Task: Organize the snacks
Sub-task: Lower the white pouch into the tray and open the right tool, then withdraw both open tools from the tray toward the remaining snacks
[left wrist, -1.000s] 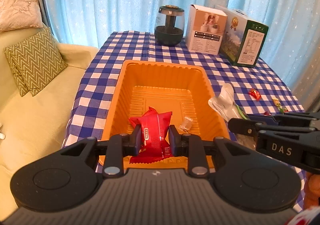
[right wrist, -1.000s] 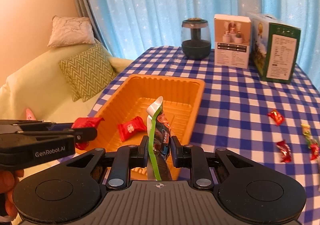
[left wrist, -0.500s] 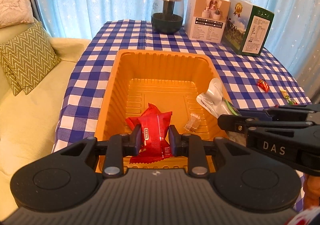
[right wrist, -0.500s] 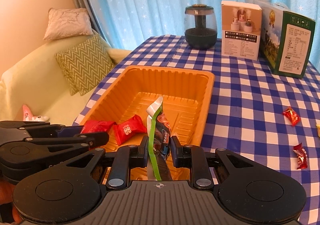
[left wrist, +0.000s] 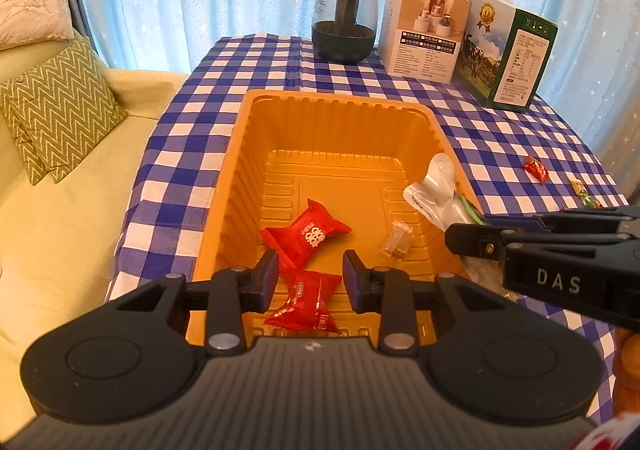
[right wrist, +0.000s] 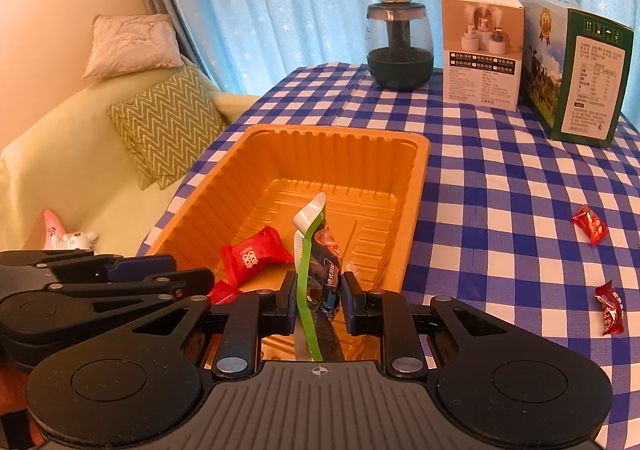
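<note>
An orange tray (left wrist: 240,154) (right wrist: 416,186) sits on the blue checked table. My left gripper (left wrist: 309,277) is open above the tray's near end; a red snack packet (left wrist: 306,304) lies in the tray just below its jaws. A second red packet (left wrist: 310,236) (right wrist: 252,258) and a small clear wrapper (left wrist: 396,240) also lie in the tray. My right gripper (right wrist: 316,300) is shut on a green-and-white snack pouch (right wrist: 310,250) (left wrist: 438,194) and holds it upright over the tray's near right side.
Loose red candies (right wrist: 590,224) (right wrist: 610,312) (left wrist: 536,169) and a green-wrapped one (left wrist: 582,192) lie on the table to the right. A dark glass jar (left wrist: 345,26) and two boxes (left wrist: 424,34) (left wrist: 512,58) stand at the back. A sofa with cushions (left wrist: 56,110) is on the left.
My left gripper opened and the red packet it held dropped into the tray. The right gripper, still holding the pouch, moved further over the tray.
</note>
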A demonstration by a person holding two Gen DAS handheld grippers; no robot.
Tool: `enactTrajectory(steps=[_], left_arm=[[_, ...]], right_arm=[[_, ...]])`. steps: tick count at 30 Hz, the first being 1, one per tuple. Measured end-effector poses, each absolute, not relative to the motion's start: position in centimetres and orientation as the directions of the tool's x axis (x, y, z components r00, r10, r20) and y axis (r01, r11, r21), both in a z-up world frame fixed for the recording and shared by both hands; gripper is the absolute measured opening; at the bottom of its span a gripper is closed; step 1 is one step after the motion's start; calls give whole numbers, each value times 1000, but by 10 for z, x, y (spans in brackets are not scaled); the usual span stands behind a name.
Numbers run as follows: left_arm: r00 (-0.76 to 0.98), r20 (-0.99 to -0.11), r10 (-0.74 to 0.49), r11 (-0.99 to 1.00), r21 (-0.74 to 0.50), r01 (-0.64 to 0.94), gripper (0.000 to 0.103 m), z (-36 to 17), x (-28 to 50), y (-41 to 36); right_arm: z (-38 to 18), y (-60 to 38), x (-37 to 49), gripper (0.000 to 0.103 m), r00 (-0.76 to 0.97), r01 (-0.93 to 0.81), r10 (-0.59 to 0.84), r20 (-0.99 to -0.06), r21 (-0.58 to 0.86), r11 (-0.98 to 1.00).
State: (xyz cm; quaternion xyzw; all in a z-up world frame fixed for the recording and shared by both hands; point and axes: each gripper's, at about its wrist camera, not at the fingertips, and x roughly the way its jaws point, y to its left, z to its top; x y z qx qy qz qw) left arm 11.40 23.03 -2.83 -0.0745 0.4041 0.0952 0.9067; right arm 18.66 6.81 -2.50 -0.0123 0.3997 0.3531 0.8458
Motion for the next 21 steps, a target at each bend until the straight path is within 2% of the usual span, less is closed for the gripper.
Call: enactTrajectory(steps=[9, 10, 13, 21], left_arm=[[659, -743, 112, 969, -66, -239, 31, -24, 107, 231], [659, -743, 114, 968, -66, -242, 31, -24, 106, 232], [662, -741, 114, 966, -72, -248, 31, -22, 102, 232], [676, -728, 112, 966, -81, -247, 31, -10, 89, 221]], right_arm=[[-23, 68, 188, 23, 434, -606, 607, -666, 283, 744], [-23, 68, 189, 27, 432, -606, 609, -666, 286, 742], [-20, 61, 188, 48, 447, -595, 614, -650, 297, 747], [-9, 17, 178, 49, 496, -532, 595, -633, 320, 784]])
